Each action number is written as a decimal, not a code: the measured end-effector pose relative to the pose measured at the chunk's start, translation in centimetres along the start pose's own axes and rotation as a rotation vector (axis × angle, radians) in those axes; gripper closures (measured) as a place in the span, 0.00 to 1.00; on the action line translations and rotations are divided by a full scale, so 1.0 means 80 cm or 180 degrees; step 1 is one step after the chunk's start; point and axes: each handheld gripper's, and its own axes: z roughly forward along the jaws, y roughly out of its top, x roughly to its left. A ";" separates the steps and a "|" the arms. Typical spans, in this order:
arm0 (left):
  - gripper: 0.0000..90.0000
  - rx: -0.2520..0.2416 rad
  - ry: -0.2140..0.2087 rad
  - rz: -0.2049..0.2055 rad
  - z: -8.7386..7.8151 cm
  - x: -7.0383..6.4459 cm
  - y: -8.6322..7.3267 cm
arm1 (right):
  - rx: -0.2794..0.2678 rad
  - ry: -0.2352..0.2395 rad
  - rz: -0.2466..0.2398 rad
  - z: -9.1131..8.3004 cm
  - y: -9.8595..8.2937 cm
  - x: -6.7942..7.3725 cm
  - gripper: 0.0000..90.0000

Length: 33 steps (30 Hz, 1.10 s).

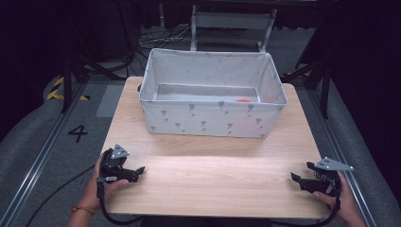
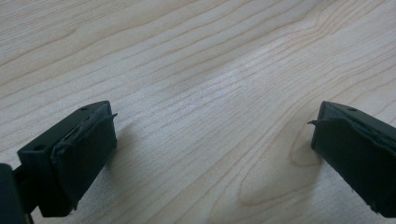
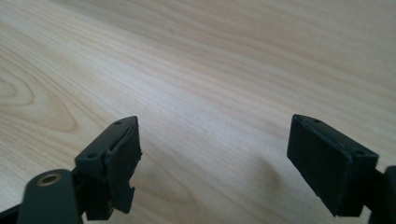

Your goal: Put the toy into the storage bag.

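The left tool (image 1: 135, 173) rests at the near left of the wooden counter (image 1: 213, 175), its jaws spread wide with bare wood between them. The right tool (image 1: 302, 181) sits at the near right, jaws likewise apart and holding nothing. Well beyond both, at the far middle, stands a grey fabric bin (image 1: 208, 120) with a small orange thing (image 1: 243, 100) inside near its right end.
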 end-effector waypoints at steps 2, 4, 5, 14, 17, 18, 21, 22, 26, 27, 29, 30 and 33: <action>0.00 0.0001 0.0003 -0.0002 0.000 0.000 0.000 | 0.0018 -0.0075 0.0007 0.001 -0.010 0.001 0.17; 0.00 0.0004 0.0015 -0.0005 0.000 0.000 0.000 | 0.0012 -0.0017 0.0084 0.000 -0.012 -0.003 0.17; 0.00 0.0007 0.0013 -0.0013 0.000 -0.001 0.000 | 0.0024 0.0026 0.0133 0.001 -0.013 -0.006 0.17; 0.00 -0.0005 0.0060 -0.0089 -0.001 -0.003 -0.001 | 0.0032 0.0024 0.0129 0.001 -0.012 -0.006 0.16; 0.00 -0.0006 0.0065 -0.0088 0.000 -0.003 -0.001 | 0.0030 0.0017 0.0131 0.001 -0.012 -0.006 0.16; 0.00 -0.0005 0.0065 -0.0088 0.000 -0.003 -0.001 | 0.0031 0.0013 0.0135 0.002 -0.012 -0.006 0.16; 0.00 -0.0006 0.0064 -0.0098 0.000 -0.004 -0.001 | 0.0032 0.0009 0.0134 0.002 -0.012 -0.006 0.16; 0.00 -0.0006 0.0066 -0.0095 0.000 -0.004 -0.001 | 0.0033 0.0008 0.0135 0.002 -0.012 -0.006 0.16; 0.00 -0.0006 0.0063 -0.0090 0.000 -0.003 -0.001 | 0.0031 0.0005 0.0135 0.002 -0.011 -0.006 0.16; 0.00 -0.0007 0.0063 -0.0091 0.000 -0.003 -0.001 | 0.0030 0.0005 0.0134 0.002 -0.011 -0.006 0.16; 0.00 -0.0006 0.0063 -0.0089 0.000 -0.003 -0.001 | 0.0030 0.0005 0.0134 0.002 -0.011 -0.006 0.16; 0.00 -0.0006 0.0063 -0.0089 0.000 -0.003 -0.001 | 0.0029 0.0006 0.0132 0.002 -0.011 -0.006 0.16; 0.00 -0.0018 0.0068 -0.0084 0.000 -0.003 0.000 | 0.0030 0.0007 0.0135 0.002 -0.011 -0.006 0.16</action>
